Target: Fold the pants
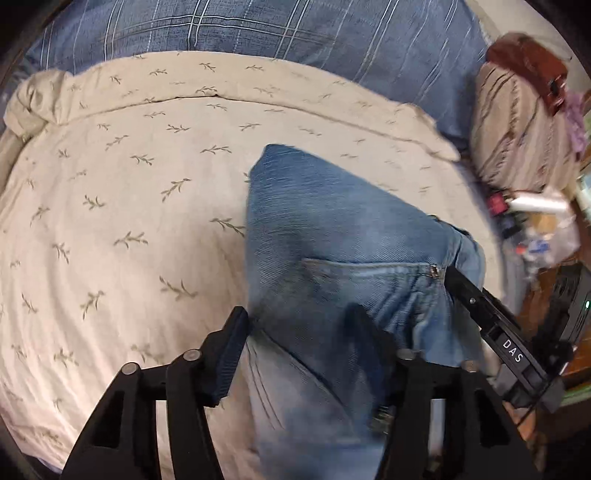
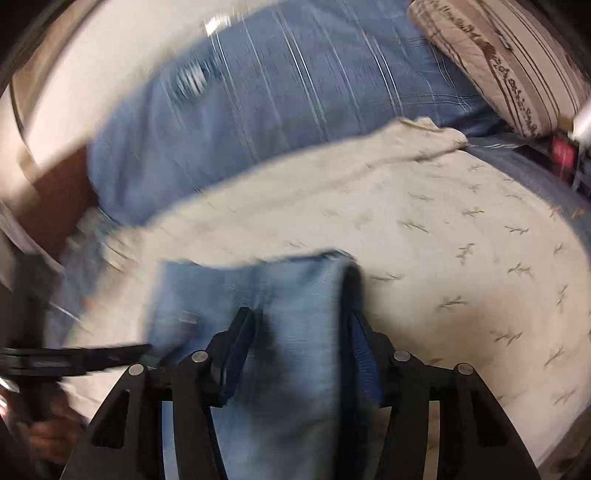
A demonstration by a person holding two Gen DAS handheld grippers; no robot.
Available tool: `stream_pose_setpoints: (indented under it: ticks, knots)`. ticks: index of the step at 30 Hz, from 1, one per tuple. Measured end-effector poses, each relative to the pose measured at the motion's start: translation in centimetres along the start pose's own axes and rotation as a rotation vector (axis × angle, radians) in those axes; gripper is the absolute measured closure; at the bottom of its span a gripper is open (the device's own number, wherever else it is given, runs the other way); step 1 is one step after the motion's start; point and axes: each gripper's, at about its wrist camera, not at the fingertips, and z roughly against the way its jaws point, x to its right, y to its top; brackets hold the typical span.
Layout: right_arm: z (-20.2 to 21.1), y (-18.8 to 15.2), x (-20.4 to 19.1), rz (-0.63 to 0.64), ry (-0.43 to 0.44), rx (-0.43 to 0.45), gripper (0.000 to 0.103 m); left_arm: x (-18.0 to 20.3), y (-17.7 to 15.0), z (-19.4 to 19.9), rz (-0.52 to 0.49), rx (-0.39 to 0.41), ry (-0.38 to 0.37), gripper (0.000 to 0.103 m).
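My left gripper (image 1: pixel 295 350) jaws sit spread around denim; grip unclear. Right gripper (image 2: pixel 303 350) same, spread astride the cloth. Jeans (image 1: pixel 332 229) lie on the bed's leaf-print blanket (image 1: pixel 129 184), folded into a compact stack, zipper showing. Likely near done; final fold or smoothing left.

A beige quilt (image 1: pixel 122 192) printed with small olive sprig motifs covers the bed surface. Its far edge is folded back on a blue plaid bedsheet (image 1: pixel 295 33) crossed by white lines. A striped beige-and-brown pillow (image 1: pixel 517 129) sits at the right end of the bedsheet, with a reddish-brown item (image 1: pixel 528 59) on top of it. Beside the bed lies blurred clutter (image 1: pixel 535 221), including a red object and a white cylindrical object. A black box (image 1: pixel 572 295) stands near it.

In the right wrist view, the quilt (image 2: pixel 443 240), bedsheet (image 2: pixel 277 110) and pillow (image 2: pixel 498 62) appear again.
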Motion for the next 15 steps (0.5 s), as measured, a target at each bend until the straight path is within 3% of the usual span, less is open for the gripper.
stream_pose_setpoints:
  ticks: [1,2,6,10,12,15]
  knots:
    - [-1.9,-0.1,0.8,-0.015,-0.009,-0.062,0.048,-0.1,0.1,-0.7,0.004,-0.014,-0.005,0.042]
    - [-2.3,-0.2,1.7,-0.061,0.023,-0.072,0.048,-0.4,0.2,-0.7,0.024,-0.023,-0.026,0.042]
    - [0.0,-0.2,4.0,-0.202,0.205,-0.029,0.041,-1.9,-0.1,1.1,0.069,-0.043,-0.091,0.046]
    - [0.1,-1.3,5.7,-0.269,0.323,-0.077,0.031,-2.3,-1.5,1.0,0.076,-0.057,-0.123,0.042]
    - [-1.2,-2.3,5.9,-0.282,0.366,-0.128,0.030,-2.5,-1.9,0.4,0.063,-0.059,-0.107,0.040]
    - [-1.2,-3.0,5.2,-0.258,0.400,-0.111,0.028,-2.2,-2.0,0.4,0.043,-0.026,-0.073,0.036]
